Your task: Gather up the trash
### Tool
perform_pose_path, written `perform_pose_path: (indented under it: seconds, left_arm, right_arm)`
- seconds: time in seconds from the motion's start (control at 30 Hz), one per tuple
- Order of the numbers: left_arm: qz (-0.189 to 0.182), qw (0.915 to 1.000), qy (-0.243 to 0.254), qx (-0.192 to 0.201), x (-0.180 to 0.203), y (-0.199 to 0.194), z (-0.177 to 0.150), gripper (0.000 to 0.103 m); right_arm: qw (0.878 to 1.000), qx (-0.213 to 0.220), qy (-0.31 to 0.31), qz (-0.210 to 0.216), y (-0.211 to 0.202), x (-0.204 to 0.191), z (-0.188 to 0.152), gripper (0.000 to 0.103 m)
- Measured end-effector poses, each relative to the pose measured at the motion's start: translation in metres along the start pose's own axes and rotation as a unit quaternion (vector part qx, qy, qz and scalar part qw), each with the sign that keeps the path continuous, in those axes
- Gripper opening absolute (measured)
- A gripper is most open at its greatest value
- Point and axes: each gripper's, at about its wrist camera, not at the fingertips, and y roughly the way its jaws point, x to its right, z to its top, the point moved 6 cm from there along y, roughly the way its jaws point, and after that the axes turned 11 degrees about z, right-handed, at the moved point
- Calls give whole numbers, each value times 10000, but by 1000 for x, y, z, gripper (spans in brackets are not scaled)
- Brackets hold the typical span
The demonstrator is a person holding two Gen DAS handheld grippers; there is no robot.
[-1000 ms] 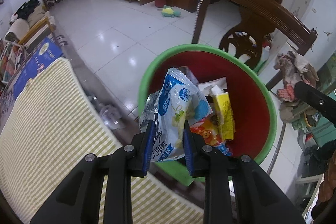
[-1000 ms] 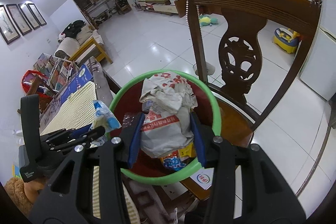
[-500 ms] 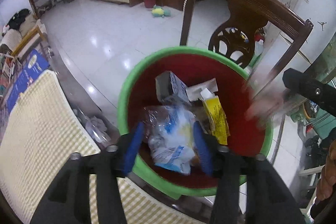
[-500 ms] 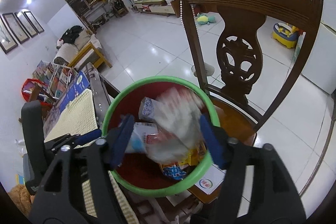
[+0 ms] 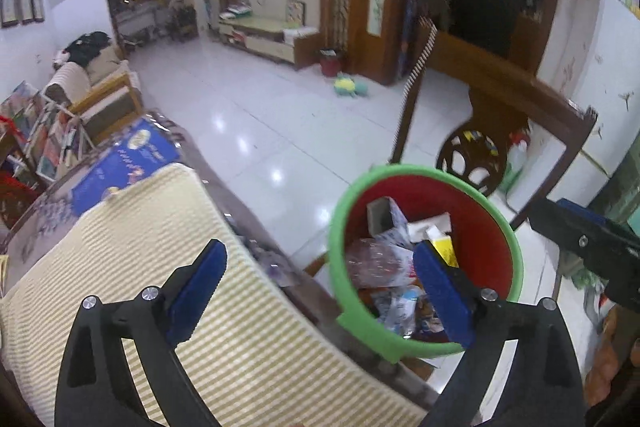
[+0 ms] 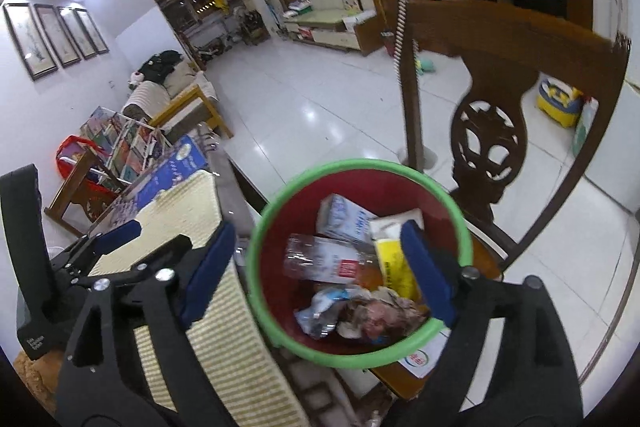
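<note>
Your left gripper (image 5: 320,291) and right gripper (image 6: 316,273) both gape empty. The plastic bottle (image 6: 320,261) lies flat in the green-rimmed bin (image 6: 280,331), its long axis crosswise, beside the bench (image 6: 208,359).

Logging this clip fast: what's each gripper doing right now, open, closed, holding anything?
Left gripper: open, holding nothing.
Right gripper: open, holding nothing, above the green-rimmed bin.

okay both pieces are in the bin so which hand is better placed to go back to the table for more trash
Left, probably. The left gripper hangs open half over the striped mat, while the right gripper is open over the bin. No remaining trash shows, though.
</note>
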Motion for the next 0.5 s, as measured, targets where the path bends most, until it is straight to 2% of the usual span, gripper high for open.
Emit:
perform_pose_path:
  seconds: [0.03, 0.13, 0.3, 0.5]
  left_arm:
    - [60, 9999, -83, 119, -13, -9, -2, 95]
    - [167, 9986, -229, 441, -41, -29, -6, 95]
    - [350, 9930, -402, 1053, -90, -68, -21, 95]
    - [735, 9864, -489, 1388, -146, -99, -43, 95]
  right_arm:
    - [10000, 38, -38, 20, -1, -6, -1, 91]
    - [9993, 228, -267, 102, -3, -40, -8, 98]
    - [9955, 595, -719, 145, -8, -103, -25, 98]
    - [9911, 740, -1095, 155, -4, -171, -50, 98]
